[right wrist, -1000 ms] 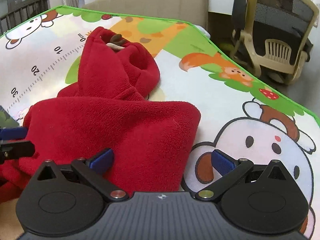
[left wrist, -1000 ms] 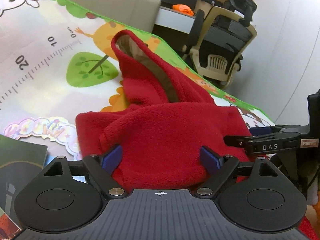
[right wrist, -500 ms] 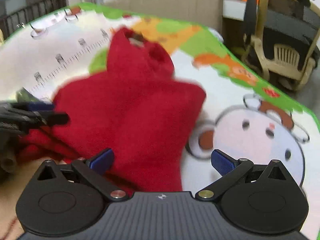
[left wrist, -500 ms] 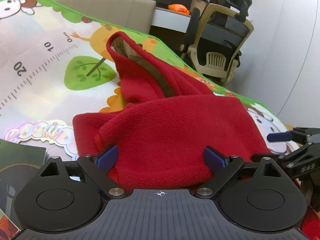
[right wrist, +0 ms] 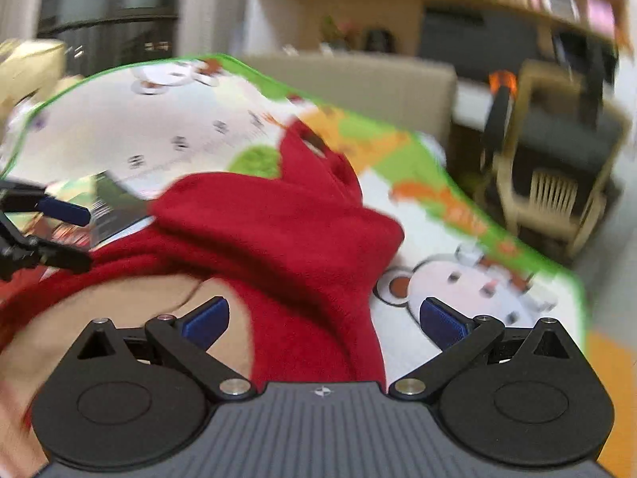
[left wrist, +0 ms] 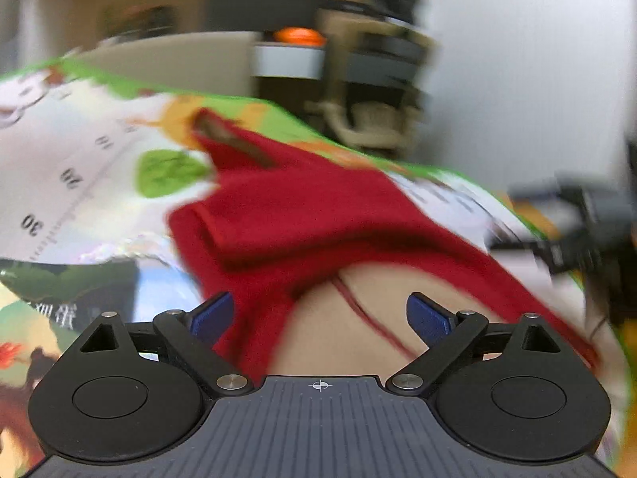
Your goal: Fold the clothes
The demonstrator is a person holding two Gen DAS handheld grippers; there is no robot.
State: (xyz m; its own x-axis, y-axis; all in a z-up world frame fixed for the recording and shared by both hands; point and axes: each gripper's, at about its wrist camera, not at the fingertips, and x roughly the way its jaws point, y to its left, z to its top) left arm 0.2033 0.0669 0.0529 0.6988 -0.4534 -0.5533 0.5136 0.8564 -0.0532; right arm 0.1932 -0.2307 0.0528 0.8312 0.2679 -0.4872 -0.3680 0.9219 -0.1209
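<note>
Red fleece garment (left wrist: 302,219) (right wrist: 278,231): soft napped pile, tan lining showing at the near opening and at the far hood-like end. It lies bunched across the middle of the cartoon-printed play mat (left wrist: 79,167) (right wrist: 159,119). Half a second ago its folded red body filled the space between the fingers of the left tool; now a pale tan inner panel with a thin red seam lies there, and the red fold sits farther off. Both views have gone blurred and the background has tilted since then.

Left tool (left wrist: 318,316): black linkage arms, blue pads, spread wide with nothing pinched, as before. The garment's near edge lies under the gap. Seen from the right wrist camera at far left (right wrist: 63,235), its fingers parted, beside the red cloth.

Right tool (right wrist: 324,316): same build, fingers wide apart and empty, as before. The red cloth runs beneath the gap. It appears in the left wrist view at the right edge (left wrist: 565,231), blurred.

Play mat: glossy, green-bordered, with a printed ruler scale and animal figures.

Beige and black office chair (right wrist: 557,183) (left wrist: 378,91): beyond the mat's far right edge.
</note>
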